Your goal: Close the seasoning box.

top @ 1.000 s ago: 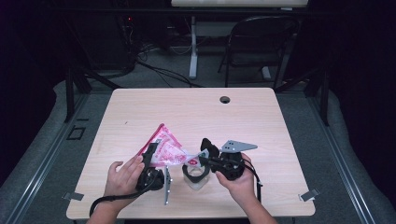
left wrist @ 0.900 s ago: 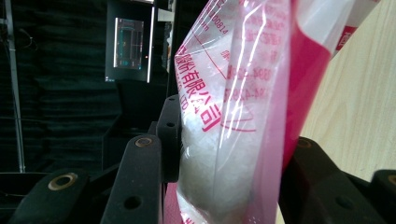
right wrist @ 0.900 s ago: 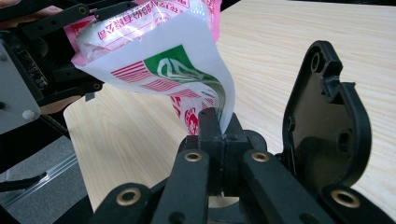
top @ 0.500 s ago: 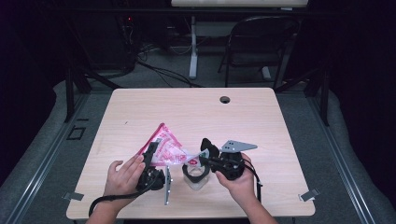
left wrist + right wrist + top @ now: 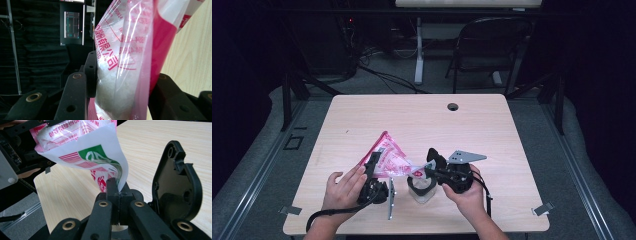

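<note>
red-printed plastic bag (image 5: 388, 159) is stretched between both claws, left claw (image 5: 117, 82) clamping its filled body, right claw (image 5: 115, 188) pinching one corner, likely for tearing it.

bare table (image 5: 422, 117) beyond, bag (image 5: 387, 157) between tools

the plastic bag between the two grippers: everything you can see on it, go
The plastic bag is a clear film pouch with pink-red edges, red printed characters and a green-and-red logo near one corner, part-filled with white granules. It is held off the table, stretched into a triangle. The left gripper clamps its filled body; the right gripper pinches one thin corner. Below that corner sits a small clear container.
</note>
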Action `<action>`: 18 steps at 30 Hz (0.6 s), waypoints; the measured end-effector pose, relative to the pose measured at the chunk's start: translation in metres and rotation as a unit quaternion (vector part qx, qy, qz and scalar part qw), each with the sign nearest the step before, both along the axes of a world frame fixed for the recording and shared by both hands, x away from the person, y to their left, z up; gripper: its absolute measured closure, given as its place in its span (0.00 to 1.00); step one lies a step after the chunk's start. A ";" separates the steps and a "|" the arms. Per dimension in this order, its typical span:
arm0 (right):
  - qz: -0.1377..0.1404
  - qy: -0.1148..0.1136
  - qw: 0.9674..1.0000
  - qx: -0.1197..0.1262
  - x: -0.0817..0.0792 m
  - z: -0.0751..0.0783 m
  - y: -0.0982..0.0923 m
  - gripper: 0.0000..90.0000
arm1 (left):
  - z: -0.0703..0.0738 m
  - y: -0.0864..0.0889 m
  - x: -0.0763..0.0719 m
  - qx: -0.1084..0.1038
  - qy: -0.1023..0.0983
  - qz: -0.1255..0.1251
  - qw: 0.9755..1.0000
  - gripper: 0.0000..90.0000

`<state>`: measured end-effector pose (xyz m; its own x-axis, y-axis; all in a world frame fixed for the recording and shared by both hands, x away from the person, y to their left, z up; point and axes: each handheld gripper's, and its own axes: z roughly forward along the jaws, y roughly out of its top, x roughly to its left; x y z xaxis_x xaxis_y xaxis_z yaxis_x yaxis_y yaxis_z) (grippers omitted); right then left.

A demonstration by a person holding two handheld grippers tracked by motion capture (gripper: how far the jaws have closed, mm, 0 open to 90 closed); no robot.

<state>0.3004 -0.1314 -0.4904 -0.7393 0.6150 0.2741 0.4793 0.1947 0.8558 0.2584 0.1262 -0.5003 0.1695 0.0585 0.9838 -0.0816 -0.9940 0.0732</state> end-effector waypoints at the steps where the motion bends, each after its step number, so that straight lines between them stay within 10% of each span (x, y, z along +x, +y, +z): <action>1: 0.000 0.000 1.000 0.000 0.000 0.000 0.000 1.00 | 0.000 0.000 0.000 0.000 0.000 0.000 1.000 0.71; 18: -0.002 -0.001 1.000 0.005 -0.003 0.001 -0.002 1.00 | 0.005 -0.002 -0.002 -0.001 -0.007 -0.007 1.000 0.71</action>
